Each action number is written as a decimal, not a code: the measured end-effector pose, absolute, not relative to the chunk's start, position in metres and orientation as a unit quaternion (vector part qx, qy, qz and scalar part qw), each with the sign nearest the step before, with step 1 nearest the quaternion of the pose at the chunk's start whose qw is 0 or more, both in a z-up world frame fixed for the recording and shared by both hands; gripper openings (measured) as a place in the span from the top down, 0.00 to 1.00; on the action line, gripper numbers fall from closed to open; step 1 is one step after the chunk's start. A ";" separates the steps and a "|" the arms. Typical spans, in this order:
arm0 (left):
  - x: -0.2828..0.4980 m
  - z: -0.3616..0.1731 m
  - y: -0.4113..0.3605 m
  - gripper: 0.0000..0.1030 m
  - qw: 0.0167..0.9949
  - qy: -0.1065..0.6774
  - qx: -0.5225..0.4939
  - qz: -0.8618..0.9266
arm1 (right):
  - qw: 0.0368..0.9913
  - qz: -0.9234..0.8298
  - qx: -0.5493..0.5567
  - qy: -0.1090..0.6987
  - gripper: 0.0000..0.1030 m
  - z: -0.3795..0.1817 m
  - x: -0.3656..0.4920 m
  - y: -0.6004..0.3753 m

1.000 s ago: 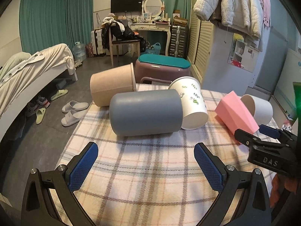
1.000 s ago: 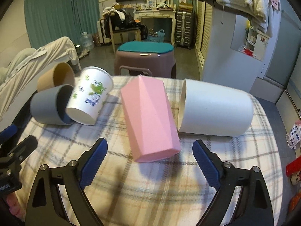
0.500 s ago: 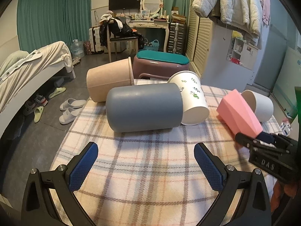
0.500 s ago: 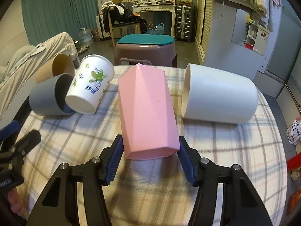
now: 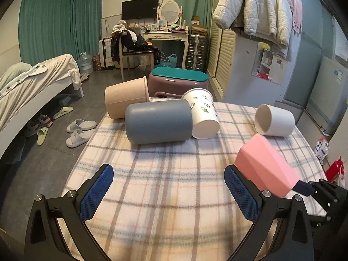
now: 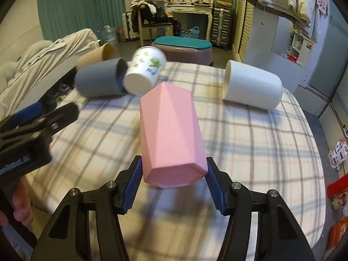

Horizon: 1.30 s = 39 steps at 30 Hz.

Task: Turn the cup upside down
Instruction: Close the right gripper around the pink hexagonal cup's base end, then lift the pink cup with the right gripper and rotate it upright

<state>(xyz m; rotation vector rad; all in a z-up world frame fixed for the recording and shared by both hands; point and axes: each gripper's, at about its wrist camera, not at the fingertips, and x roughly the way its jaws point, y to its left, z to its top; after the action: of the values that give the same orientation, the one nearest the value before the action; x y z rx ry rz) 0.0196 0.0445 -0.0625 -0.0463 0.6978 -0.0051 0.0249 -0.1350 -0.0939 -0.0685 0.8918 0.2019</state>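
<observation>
Left wrist view, from 9 toward 3 o'clock: beige cup (image 5: 125, 100) on its side at the table's far left edge, touching the grey cup (image 5: 158, 121) lying just in front. White paper cup with green leaf print (image 5: 203, 116) tipped against the grey cup's open end, base toward the camera. Plaid tablecloth (image 5: 163, 184) beneath all. Left gripper (image 5: 169, 192) low at 6 o'clock, blue pads spread wide, gripping nothing. Plain white cup (image 5: 275, 122) on its side at 2 o'clock, mouth facing left. Faceted pink cup (image 5: 265, 165) at 4 o'clock, tilted, raised off the cloth.

Right wrist view: left gripper's black body blurred at 9 o'clock, lettering on it unreadable. Beige, grey and printed cups clustered at 11 o'clock; blue writing on the printed cup too blurred to read. Right gripper (image 6: 173, 188) at 6 o'clock, jaws clamped on the pink cup's closed base end, mouth end pointing away toward 12. White cup at 2 o'clock, well apart from the pink one. Small printed packet (image 6: 339, 155) at 3 o'clock past the table edge, text illegible.
</observation>
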 end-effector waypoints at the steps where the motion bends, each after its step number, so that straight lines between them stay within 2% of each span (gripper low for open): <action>1: 0.016 -0.062 0.043 0.00 0.940 0.341 -0.020 -0.003 | 0.896 0.101 -0.034 0.431 0.45 -0.094 0.019 -0.130; 12: -0.004 -0.057 0.032 0.00 0.940 0.341 -0.004 0.007 | 0.886 0.129 -0.035 0.444 0.45 -0.104 -0.009 -0.118; 15: -0.007 -0.053 0.032 0.00 0.941 0.338 -0.007 0.016 | 0.889 0.137 -0.039 0.436 0.24 -0.100 -0.012 -0.117; 16: -0.008 -0.052 0.032 0.00 0.941 0.337 -0.007 0.018 | 0.891 0.141 -0.039 0.429 0.22 -0.097 -0.014 -0.118; 28: -0.013 -0.035 0.000 0.00 0.942 0.332 0.006 0.040 | 0.920 0.113 -0.012 0.374 0.19 -0.071 -0.028 -0.181; 39: -0.027 -0.055 -0.060 0.00 0.939 0.344 0.003 0.011 | 0.927 0.054 0.026 0.371 0.19 -0.078 -0.023 -0.274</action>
<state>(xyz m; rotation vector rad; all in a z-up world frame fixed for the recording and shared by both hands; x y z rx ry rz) -0.0268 -0.0596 -0.0551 0.0052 0.7032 0.0225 -0.0227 -0.2737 -0.0778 0.0533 0.7617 0.1100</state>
